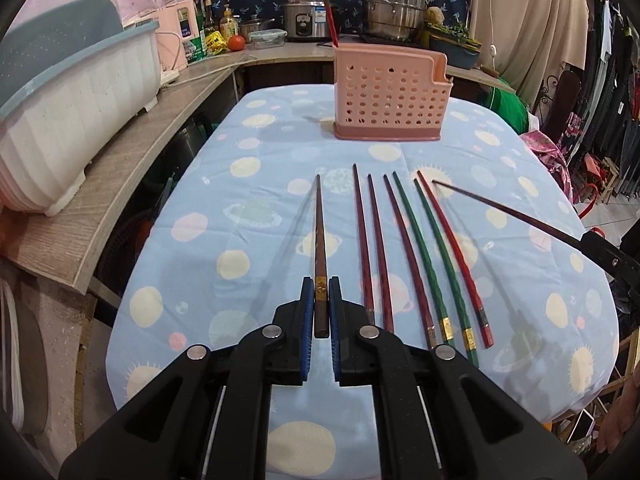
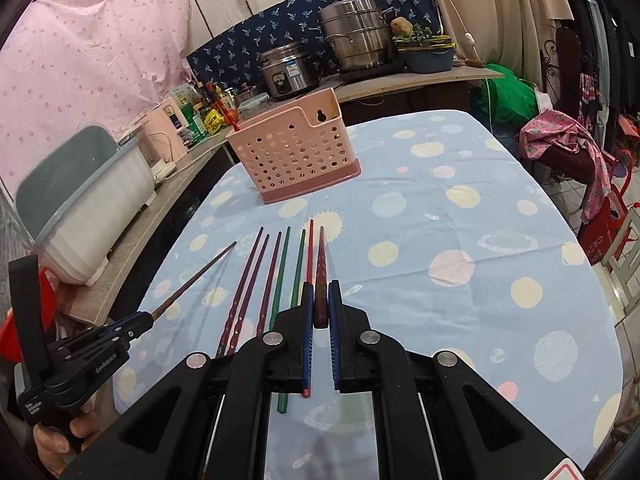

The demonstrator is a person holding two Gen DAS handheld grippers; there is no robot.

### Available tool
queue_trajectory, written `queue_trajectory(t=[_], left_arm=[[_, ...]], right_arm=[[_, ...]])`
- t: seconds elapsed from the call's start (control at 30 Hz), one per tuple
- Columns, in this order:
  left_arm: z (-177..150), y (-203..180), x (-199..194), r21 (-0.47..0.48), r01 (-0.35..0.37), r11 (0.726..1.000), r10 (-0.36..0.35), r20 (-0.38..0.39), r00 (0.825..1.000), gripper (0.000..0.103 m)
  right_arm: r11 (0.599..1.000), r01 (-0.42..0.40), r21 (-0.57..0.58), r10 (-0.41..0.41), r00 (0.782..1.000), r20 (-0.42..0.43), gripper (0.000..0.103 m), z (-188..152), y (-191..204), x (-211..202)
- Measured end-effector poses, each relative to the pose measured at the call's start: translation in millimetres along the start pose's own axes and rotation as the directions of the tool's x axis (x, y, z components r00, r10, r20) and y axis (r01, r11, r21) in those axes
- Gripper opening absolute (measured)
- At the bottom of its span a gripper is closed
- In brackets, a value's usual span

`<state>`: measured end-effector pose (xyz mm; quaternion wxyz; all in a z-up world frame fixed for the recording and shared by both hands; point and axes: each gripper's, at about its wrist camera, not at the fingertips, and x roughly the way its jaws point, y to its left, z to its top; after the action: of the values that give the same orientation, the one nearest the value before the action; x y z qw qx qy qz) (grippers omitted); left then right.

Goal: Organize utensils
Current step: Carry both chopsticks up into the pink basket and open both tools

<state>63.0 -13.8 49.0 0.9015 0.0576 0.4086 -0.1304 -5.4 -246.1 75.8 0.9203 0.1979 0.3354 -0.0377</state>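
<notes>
The left hand-held gripper (image 1: 322,300) is clamped on the thick end of a brown chopstick (image 1: 319,232), its blue pads pressed against both sides near a gold band, and the stick points away toward the pink perforated utensil holder (image 1: 390,98). The right hand-held gripper (image 2: 320,304) is likewise closed on a dark red-brown chopstick (image 2: 321,264), gripped near its thick end with the tip aimed forward. Both held sticks appear lifted off the cloth, each casting a shadow beside it. Six more chopsticks lie side by side on the blue planet-patterned surface (image 1: 248,216) between the two held ones: three maroon chopsticks (image 1: 374,248), two green chopsticks (image 1: 430,256) and one red chopstick (image 1: 452,256), tips toward the holder. The holder stands upright at the far end of the surface, well apart from the row, with a red chopstick-like stick (image 1: 329,16) already standing in its left side.
</notes>
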Motion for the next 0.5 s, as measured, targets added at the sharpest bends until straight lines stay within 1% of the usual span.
queue_trajectory(t=[0.1, 0.27, 0.43, 0.5], left_arm=[[13, 1, -9, 0.001, -0.004, 1.0, 0.004, 0.035, 0.999, 0.007], [45, 5, -26, -0.012, -0.007, 1.0, 0.009, 0.106, 0.994, 0.007], [83, 6, -43, -0.013, -0.013, 1.0, 0.015, 0.192, 0.981, 0.007], [96, 7, -46, -0.015, -0.013, 1.0, 0.016, 0.215, 0.976, 0.007]], right_arm=[[1.0, -0.018, 0.013, 0.018, 1.0, 0.026, 0.007, 12, -2, -5], [1.0, -0.028, -0.002, 0.028, 0.996, 0.088, 0.007, 39, 2, -15], [1.0, -0.026, -0.01, 0.027, 0.989, 0.146, 0.007, 66, 2, -21], [1.0, -0.029, -0.007, 0.029, 0.986, 0.165, 0.007, 78, 1, -23]])
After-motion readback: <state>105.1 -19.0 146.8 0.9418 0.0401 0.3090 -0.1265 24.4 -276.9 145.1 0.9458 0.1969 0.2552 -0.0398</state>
